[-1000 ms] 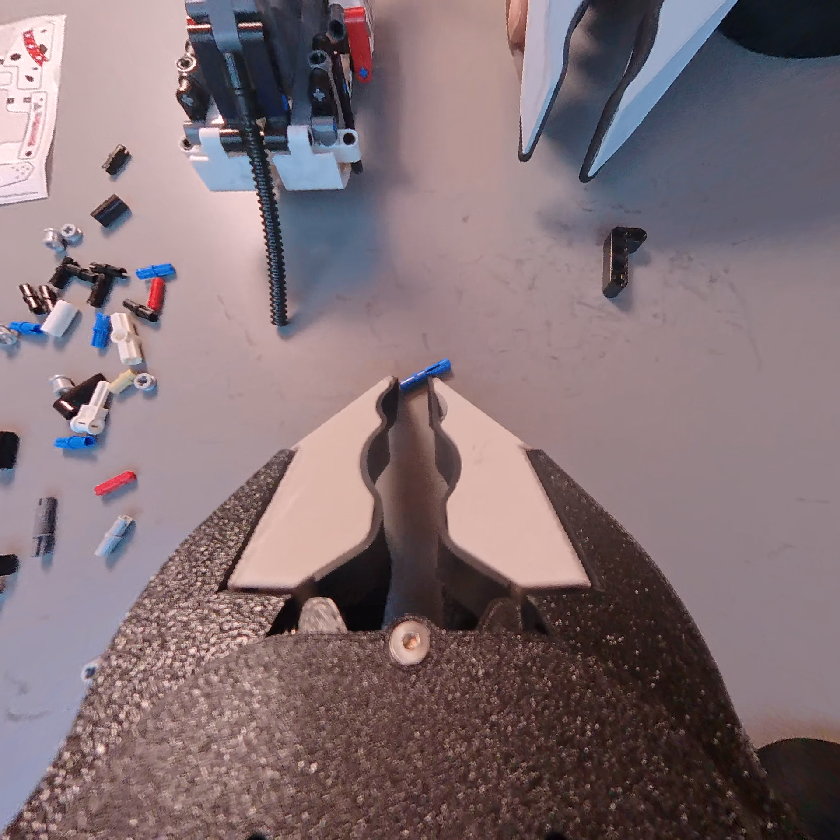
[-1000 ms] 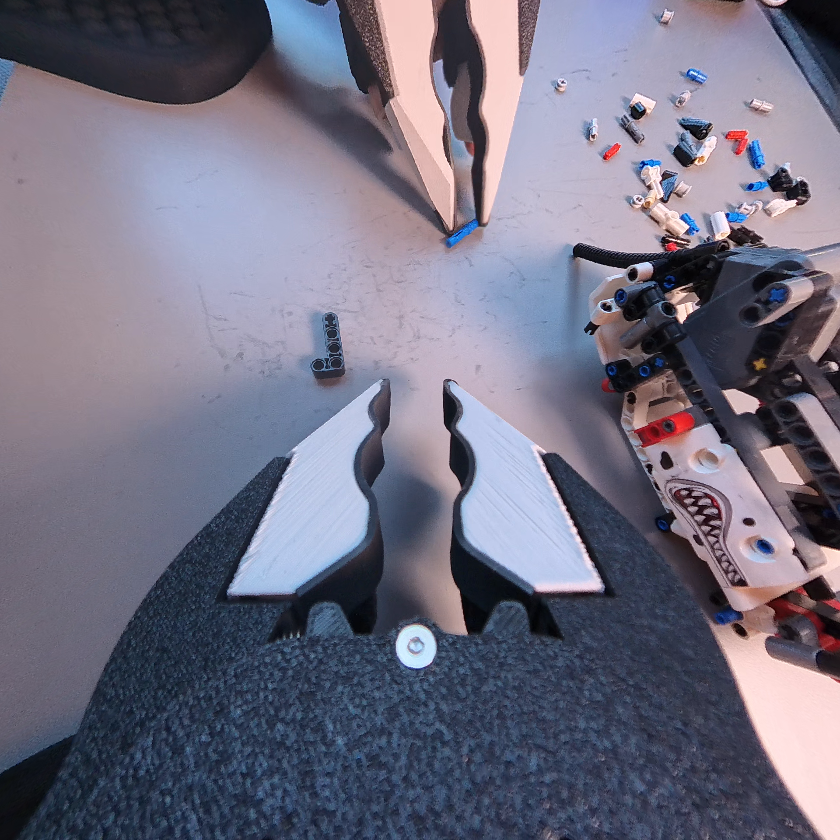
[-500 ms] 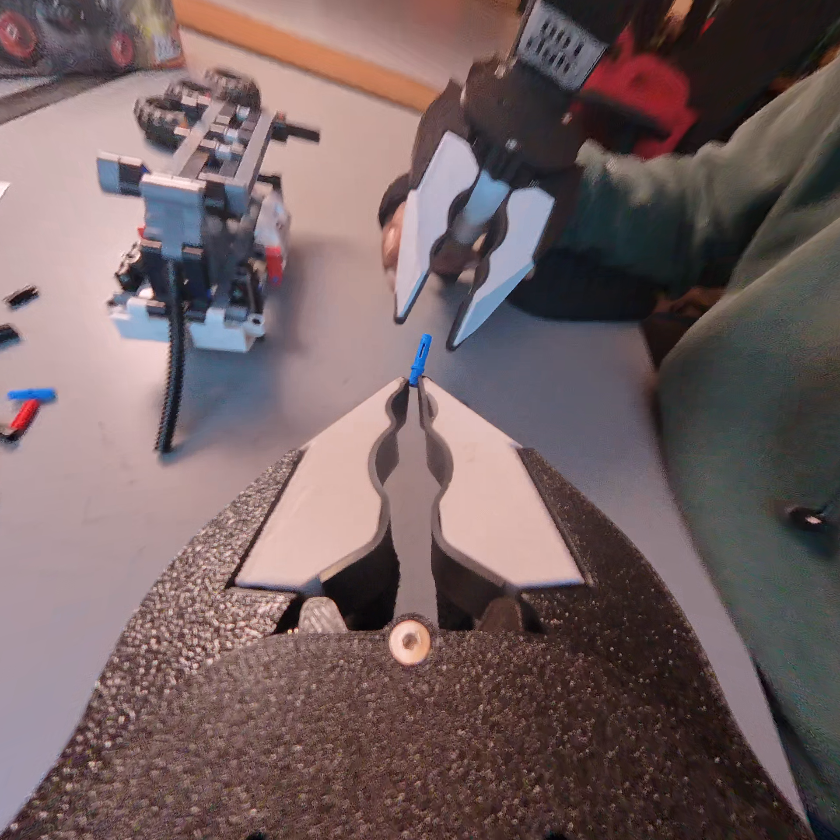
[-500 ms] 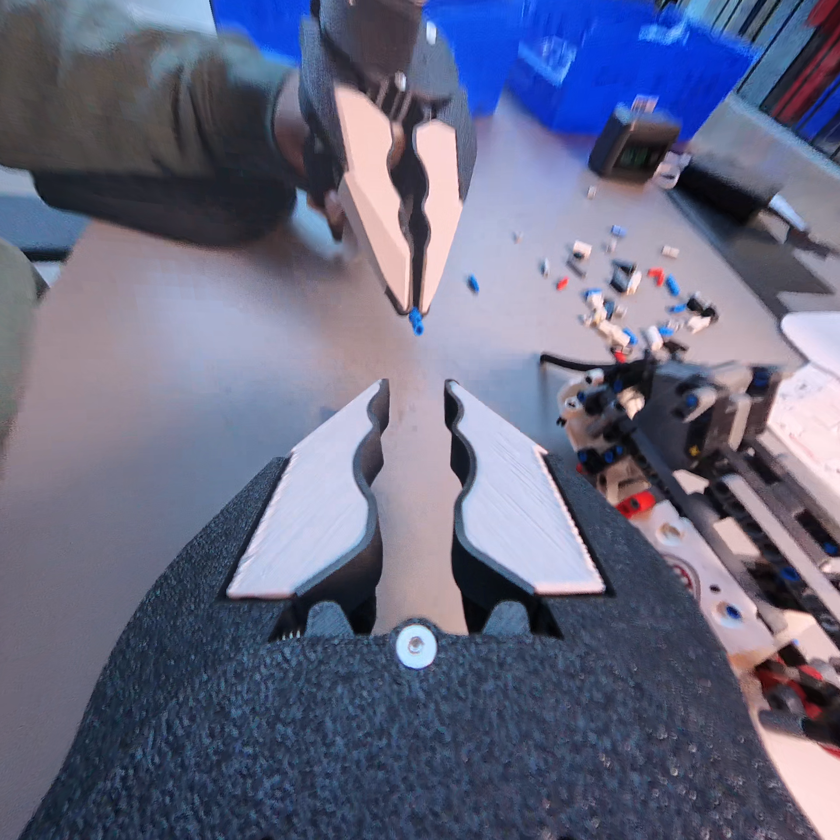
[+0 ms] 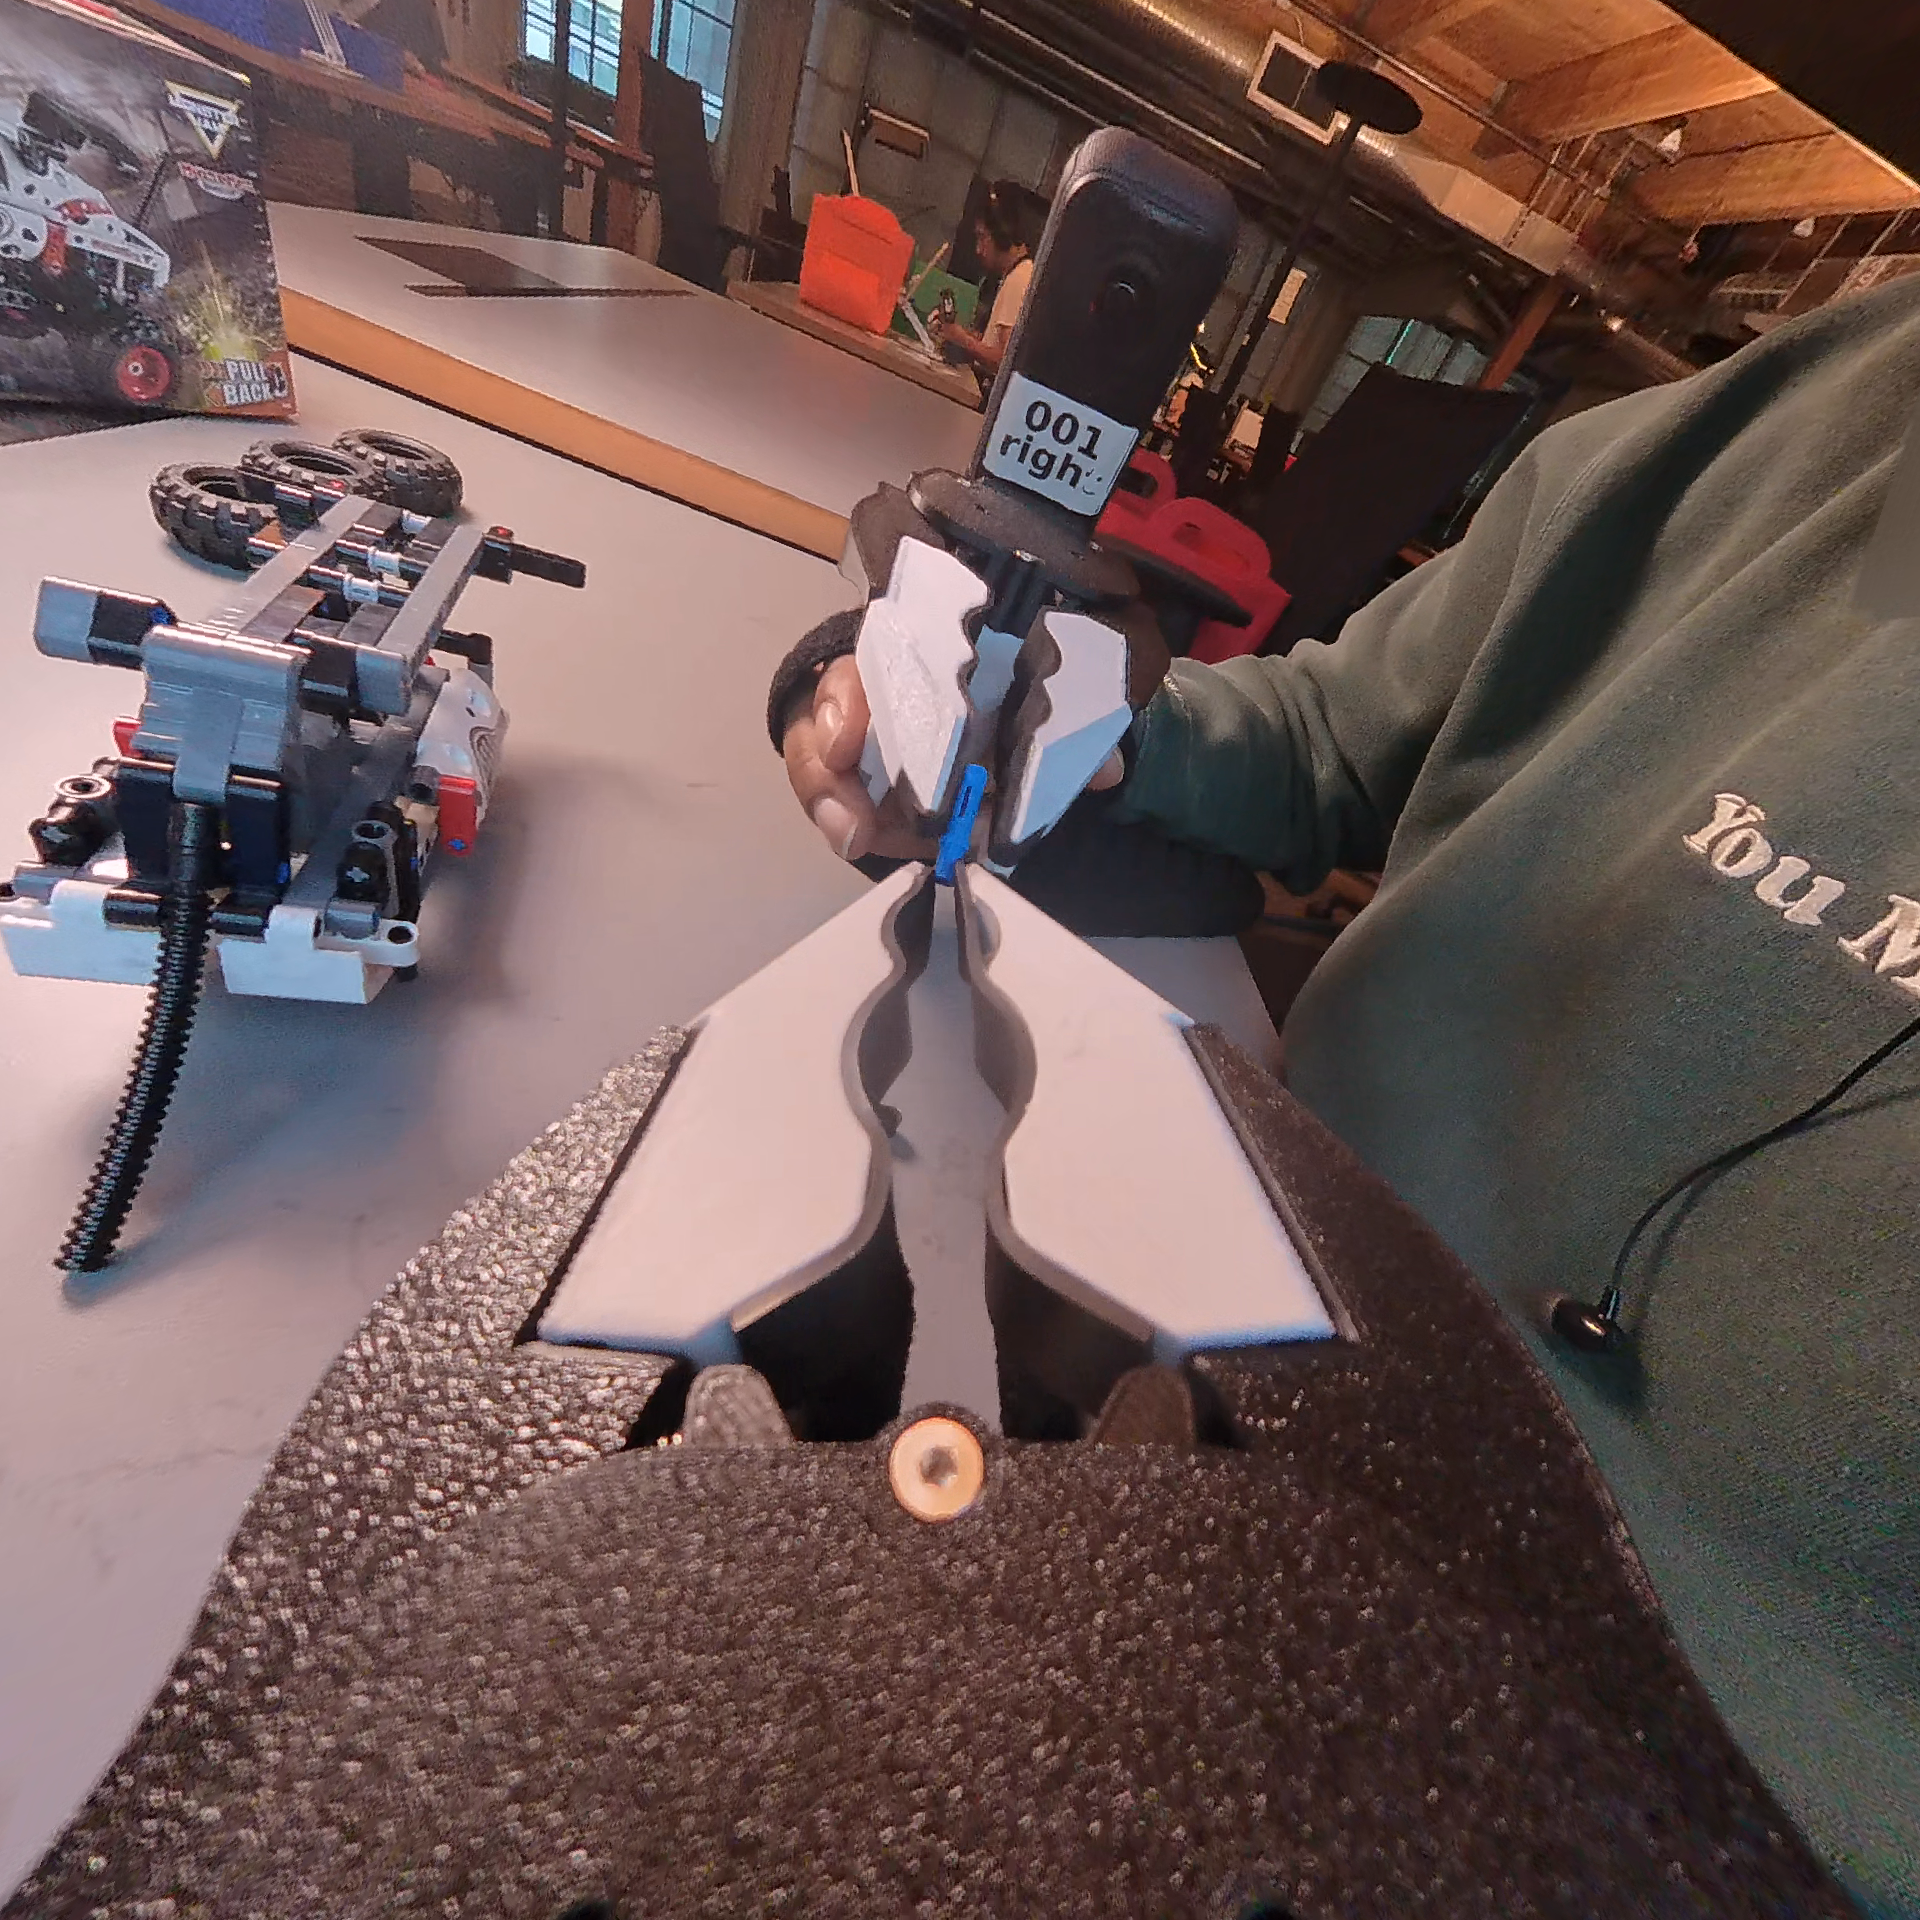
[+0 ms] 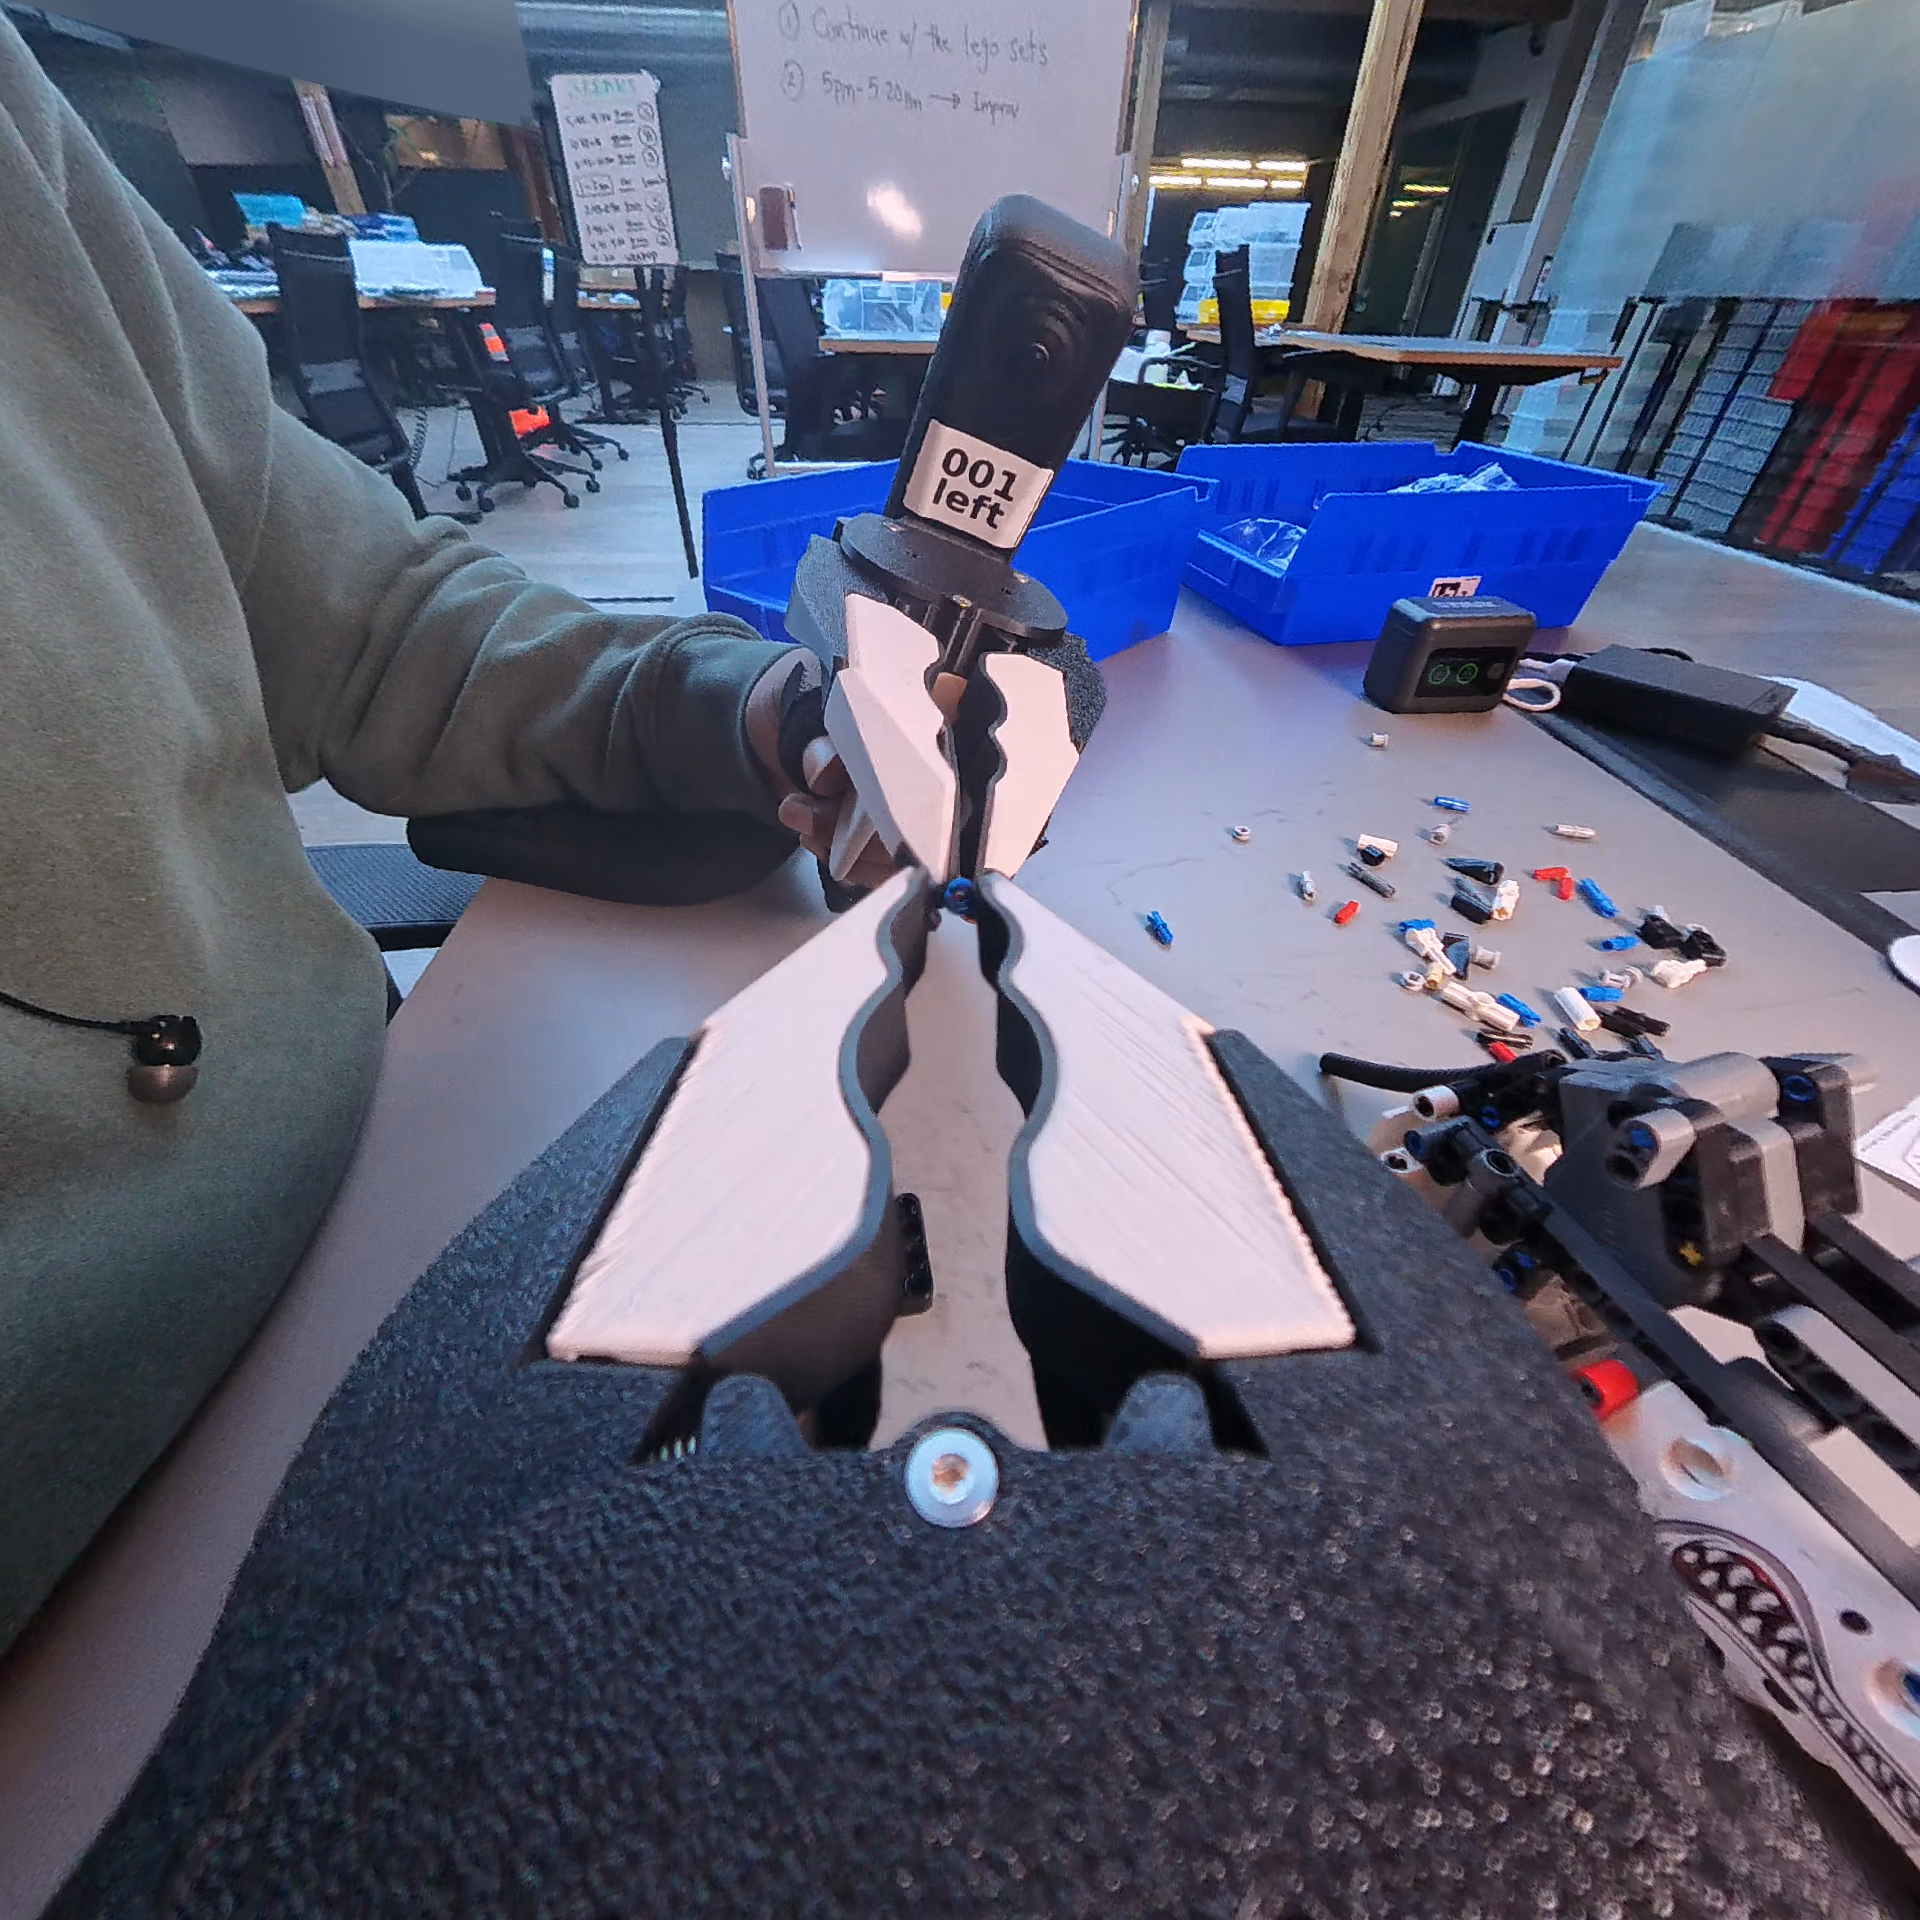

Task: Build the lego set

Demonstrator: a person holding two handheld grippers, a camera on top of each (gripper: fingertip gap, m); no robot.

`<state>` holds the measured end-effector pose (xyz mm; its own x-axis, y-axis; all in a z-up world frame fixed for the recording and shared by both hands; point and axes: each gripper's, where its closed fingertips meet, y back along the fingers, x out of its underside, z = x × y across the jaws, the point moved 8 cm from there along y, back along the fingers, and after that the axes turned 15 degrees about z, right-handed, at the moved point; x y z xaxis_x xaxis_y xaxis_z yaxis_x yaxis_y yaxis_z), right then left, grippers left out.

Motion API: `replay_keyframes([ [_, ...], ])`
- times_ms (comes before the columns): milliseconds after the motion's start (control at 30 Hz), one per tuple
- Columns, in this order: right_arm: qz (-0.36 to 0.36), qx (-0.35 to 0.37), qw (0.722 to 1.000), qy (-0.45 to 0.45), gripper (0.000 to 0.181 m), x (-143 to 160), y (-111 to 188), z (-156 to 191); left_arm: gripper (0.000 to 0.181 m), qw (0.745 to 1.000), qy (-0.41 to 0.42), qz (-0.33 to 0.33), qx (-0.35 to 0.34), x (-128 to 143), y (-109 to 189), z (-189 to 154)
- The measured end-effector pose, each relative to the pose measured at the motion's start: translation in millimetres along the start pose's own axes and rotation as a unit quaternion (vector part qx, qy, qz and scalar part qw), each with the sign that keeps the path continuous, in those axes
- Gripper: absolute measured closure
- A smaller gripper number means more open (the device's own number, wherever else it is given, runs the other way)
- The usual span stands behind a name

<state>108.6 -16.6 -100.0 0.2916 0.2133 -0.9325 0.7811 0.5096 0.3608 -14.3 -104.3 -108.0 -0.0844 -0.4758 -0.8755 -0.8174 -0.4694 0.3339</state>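
My left gripper (image 5: 940, 881) is shut on a small blue pin (image 5: 956, 821) and holds it in the air above the grey table (image 5: 644, 790). The pin sticks out past the fingertips. My right gripper (image 6: 954, 891) faces the left gripper (image 6: 961, 868) tip to tip. Its jaws are narrowly open, one on each side of the pin's free end (image 6: 958, 896). It also shows in the left wrist view (image 5: 961, 826). The part-built truck model (image 5: 260, 748) stands on the table to the left; it is at the lower right in the right wrist view (image 6: 1662, 1195).
A black L-shaped beam (image 6: 912, 1247) lies on the table under my right gripper. Several loose small parts (image 6: 1475, 935) are scattered beyond the truck. Tyres (image 5: 301, 488) and the set's box (image 5: 125, 208) stand behind the truck. Blue bins (image 6: 1403, 540) stand at the far table edge. Only a small space, under 4 cm, lies between the two pairs of fingers.
Both grippers have lifted off the table and tilted up to face each other. The left carries the blue pin up. The right's jaws have narrowed around the pin's free end.
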Motion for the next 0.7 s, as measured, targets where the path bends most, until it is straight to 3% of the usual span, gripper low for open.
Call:
replay_keyframes([
  [100, 0.005, 0.001, 1.000, -0.004, 0.163, 1.0, -0.8, -1.1, 0.178, 1.000, 0.006, -0.009, 0.006, -1.0, 1.5, 0.3],
  [300, 0.004, 0.004, 1.000, 0.001, 0.174, 0.2, -1.7, 0.1, 0.178, 1.000, 0.005, -0.006, 0.002, -0.9, -0.2, -0.1],
  [700, 0.013, -0.022, 1.000, -0.011, 0.175, 2.2, -1.2, 0.1, 0.178, 1.000, -0.011, 0.013, -0.011, 0.1, -1.7, -3.7],
])
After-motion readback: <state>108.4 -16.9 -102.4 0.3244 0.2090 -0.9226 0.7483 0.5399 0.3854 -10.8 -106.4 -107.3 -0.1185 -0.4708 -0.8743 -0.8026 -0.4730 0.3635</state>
